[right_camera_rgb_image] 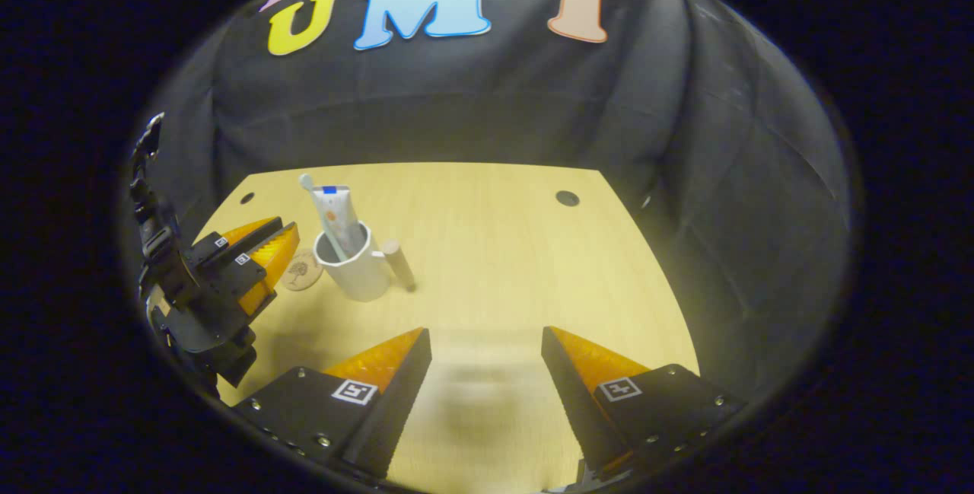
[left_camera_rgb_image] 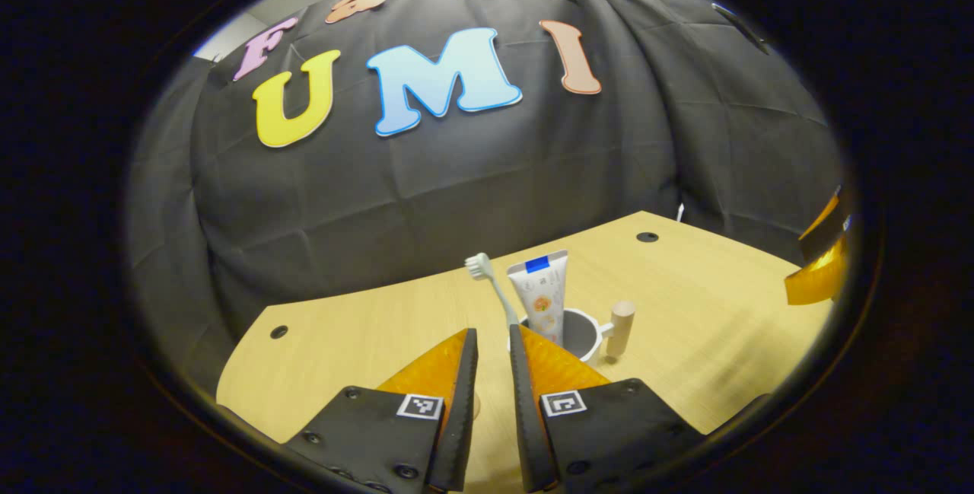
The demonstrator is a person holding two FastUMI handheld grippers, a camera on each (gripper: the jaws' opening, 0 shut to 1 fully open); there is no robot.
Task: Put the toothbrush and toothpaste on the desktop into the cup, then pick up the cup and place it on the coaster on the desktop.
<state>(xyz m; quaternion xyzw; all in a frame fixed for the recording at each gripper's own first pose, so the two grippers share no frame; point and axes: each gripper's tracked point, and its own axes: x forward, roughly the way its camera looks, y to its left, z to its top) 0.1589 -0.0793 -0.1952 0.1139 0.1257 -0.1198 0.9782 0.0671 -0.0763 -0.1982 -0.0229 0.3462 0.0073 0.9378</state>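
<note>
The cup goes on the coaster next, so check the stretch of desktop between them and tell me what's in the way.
Nothing visible stands between them. In the right gripper view the coaster lies right beside the white cup, with bare desktop between. The left gripper hovers close by the coaster's far side, off that path.

cup (right_camera_rgb_image: 364,275): white, grey inside; handle pale wood
toothpaste (left_camera_rgb_image: 543,292): white tube, blue band, orange print
toothbrush (left_camera_rgb_image: 493,287): pale green-white
coaster (right_camera_rgb_image: 302,272): tan, dark tree motif
desktop (right_camera_rgb_image: 494,250): light wood grain

Toothbrush (right_camera_rgb_image: 319,212), toothpaste (right_camera_rgb_image: 340,218) in cup (right_camera_rgb_image: 364,275); coaster (right_camera_rgb_image: 303,271) beside.
</note>
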